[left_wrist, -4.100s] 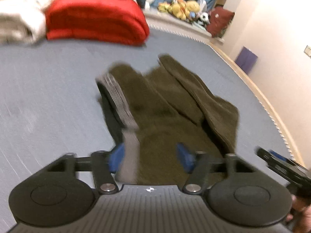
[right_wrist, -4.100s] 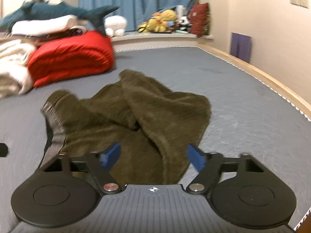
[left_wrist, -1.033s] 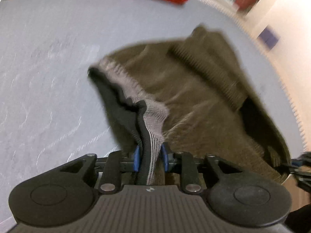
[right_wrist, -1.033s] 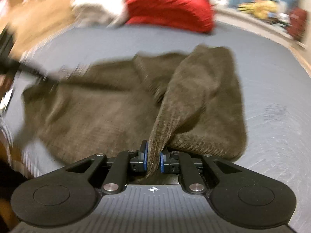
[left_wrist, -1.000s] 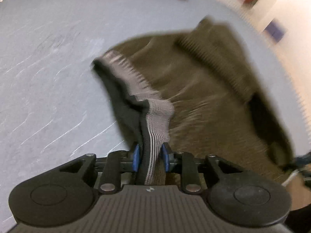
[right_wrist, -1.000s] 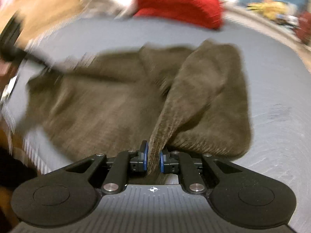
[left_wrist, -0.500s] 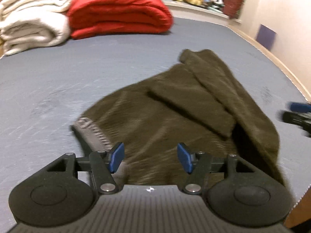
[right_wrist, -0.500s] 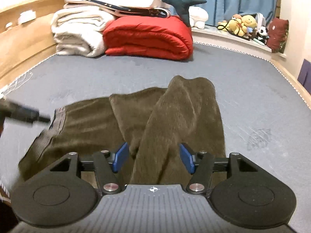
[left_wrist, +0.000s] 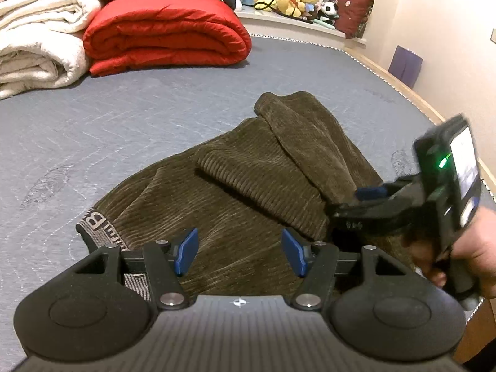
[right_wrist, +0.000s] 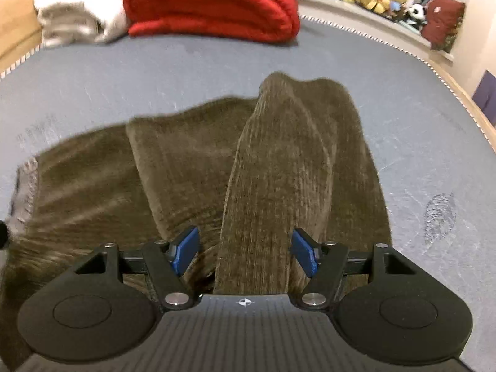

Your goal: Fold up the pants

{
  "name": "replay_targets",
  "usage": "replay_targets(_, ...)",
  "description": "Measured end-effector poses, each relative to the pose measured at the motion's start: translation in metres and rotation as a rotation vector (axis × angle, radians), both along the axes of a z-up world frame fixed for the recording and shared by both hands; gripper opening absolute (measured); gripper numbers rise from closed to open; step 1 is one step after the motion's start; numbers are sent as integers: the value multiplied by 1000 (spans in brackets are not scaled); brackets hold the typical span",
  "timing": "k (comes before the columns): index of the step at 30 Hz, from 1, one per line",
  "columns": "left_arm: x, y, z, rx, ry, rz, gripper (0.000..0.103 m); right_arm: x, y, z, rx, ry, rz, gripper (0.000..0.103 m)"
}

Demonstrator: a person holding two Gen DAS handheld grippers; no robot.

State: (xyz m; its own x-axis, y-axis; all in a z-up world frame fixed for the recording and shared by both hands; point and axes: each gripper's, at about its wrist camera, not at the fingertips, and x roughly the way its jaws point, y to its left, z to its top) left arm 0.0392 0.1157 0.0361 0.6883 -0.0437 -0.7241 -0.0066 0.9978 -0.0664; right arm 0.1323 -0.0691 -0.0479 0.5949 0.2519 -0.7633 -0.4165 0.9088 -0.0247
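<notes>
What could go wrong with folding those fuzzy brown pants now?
The dark olive corduroy pants lie bunched, one leg crossed over the other, so a fold made now may trap wrinkles. Both the left claw and the right claw are open, holding nothing, so a grab might catch only one layer. The grey waistband sits skewed, so the edges may not line up.

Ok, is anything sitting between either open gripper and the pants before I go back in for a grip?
Nothing visible. The left gripper and right gripper both hang open directly over the pants, with only cloth between their fingers. The red quilt lies far behind.
</notes>
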Motion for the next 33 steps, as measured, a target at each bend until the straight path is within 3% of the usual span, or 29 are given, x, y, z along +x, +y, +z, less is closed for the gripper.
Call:
replay_targets(2, 1, -1, -1, -3, 0, -9, 66, -1, -1, -10, -23, 2, 25, 25)
replay_targets(3, 2, 0, -2, -4, 1, -15, 66, -2, -3, -11, -17, 6, 40, 13)
replay_targets(4, 3, 0, -4, -3, 4, -17, 66, -3, -8, -9, -9, 3, 45, 7)
replay_targets(9, 8, 5, -12, -17, 14, -17, 66, -16, -59, 32, 59, -68, 40, 6)
replay_targets(13, 10, 13, -27, -30, 16, -15, 66, -36, -136, 48, 93, -82, 57, 6)
replay_targets(16, 14, 18, -45, -25, 54, -11, 66, -55, -200, 41, 104, -57, 98, 6)
replay_targets(21, 23, 28, -71, -85, 133, -47, 61, -86, -276, -9, 89, 138, 164, 6)
replay_targets(23, 26, 28, -78, -78, 154, -62, 58, -93, -279, -33, 9, 200, 186, 7)
replay_targets(25, 29, 23, -84, -66, 172, -84, 50, -95, -275, -36, -19, 207, 209, 7)
replay_targets(28, 32, 13, -95, -73, 213, -140, 9, -93, -269, -4, 59, 111, 216, 15)
replay_targets(31, 35, 9, -111, -84, 279, -163, 7, -82, -257, 22, 195, -3, 202, 45)
replay_targets(33, 35, 5, -119, -40, 295, -189, 7, -67, -235, 23, 213, -41, 184, 50)
